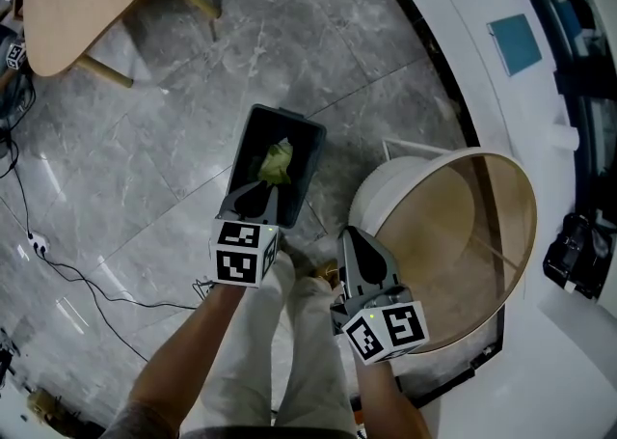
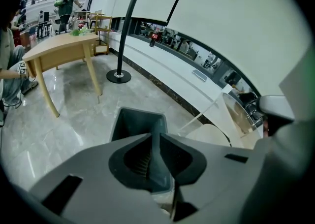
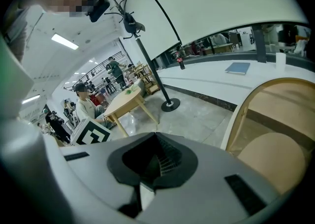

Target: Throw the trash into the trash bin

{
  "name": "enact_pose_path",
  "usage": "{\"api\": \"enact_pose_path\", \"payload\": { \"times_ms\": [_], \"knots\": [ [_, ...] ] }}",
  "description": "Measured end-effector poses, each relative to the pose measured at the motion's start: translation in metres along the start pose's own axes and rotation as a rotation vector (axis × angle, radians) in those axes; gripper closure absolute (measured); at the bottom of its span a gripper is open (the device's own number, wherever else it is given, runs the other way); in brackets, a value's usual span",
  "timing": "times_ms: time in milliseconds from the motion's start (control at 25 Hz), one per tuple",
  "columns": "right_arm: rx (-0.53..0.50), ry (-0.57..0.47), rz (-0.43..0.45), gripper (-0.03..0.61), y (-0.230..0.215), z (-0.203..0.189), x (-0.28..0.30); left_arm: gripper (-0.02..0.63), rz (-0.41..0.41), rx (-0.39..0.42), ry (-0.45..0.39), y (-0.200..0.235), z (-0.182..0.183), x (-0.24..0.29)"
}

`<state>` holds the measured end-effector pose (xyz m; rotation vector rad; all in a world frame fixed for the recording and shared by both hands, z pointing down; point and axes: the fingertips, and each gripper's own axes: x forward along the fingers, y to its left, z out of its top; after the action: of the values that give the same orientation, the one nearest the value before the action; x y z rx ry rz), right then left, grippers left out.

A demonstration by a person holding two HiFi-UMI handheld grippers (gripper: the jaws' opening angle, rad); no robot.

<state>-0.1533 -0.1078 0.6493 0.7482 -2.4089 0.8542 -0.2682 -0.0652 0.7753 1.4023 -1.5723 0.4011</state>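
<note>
A table (image 1: 77,3) is standing far left. The trash (image 1: 276,165) is lying inside the bin (image 1: 253,133). The left gripper (image 1: 260,192) is hovering over the bin's near edge, jaws slightly spread and empty. The right gripper (image 1: 353,238) is hanging beside a chair (image 1: 453,234), jaws pressed together.

Left claw (image 1: 258,192) barely parted, right claw (image 1: 351,236) closed, both angled downward
</note>
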Motion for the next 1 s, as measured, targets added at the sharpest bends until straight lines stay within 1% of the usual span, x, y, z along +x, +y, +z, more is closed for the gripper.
{"api": "enact_pose_path", "payload": {
  "times_ms": [120,240,400,480,640,840,1000],
  "knots": [
    [0.001,-0.002,0.001,0.56,-0.001,-0.001,-0.001,0.571,-0.004,-0.003,-0.002,-0.002,0.0,0.0],
    [-0.002,-0.006,0.005,0.56,0.001,0.002,-0.004,0.571,-0.008,-0.022,-0.006,-0.005,0.003,-0.006],
    [-0.004,-0.011,0.009,0.56,0.006,0.012,-0.015,0.572,-0.013,-0.013,-0.012,-0.016,0.013,-0.024],
    [-0.007,-0.016,0.015,0.56,0.011,0.019,-0.023,0.592,-0.027,-0.011,-0.012,-0.025,0.018,-0.038],
    [-0.003,-0.02,0.031,0.56,0.021,0.036,-0.046,0.595,-0.039,-0.024,-0.026,-0.046,0.034,-0.076],
    [-0.018,-0.02,0.074,0.56,0.047,0.06,-0.092,0.595,-0.046,0.028,-0.063,-0.081,0.06,-0.14],
    [-0.031,-0.039,0.109,0.56,0.074,0.086,-0.137,0.595,-0.08,0.074,-0.097,-0.119,0.083,-0.203]
  ]
}}
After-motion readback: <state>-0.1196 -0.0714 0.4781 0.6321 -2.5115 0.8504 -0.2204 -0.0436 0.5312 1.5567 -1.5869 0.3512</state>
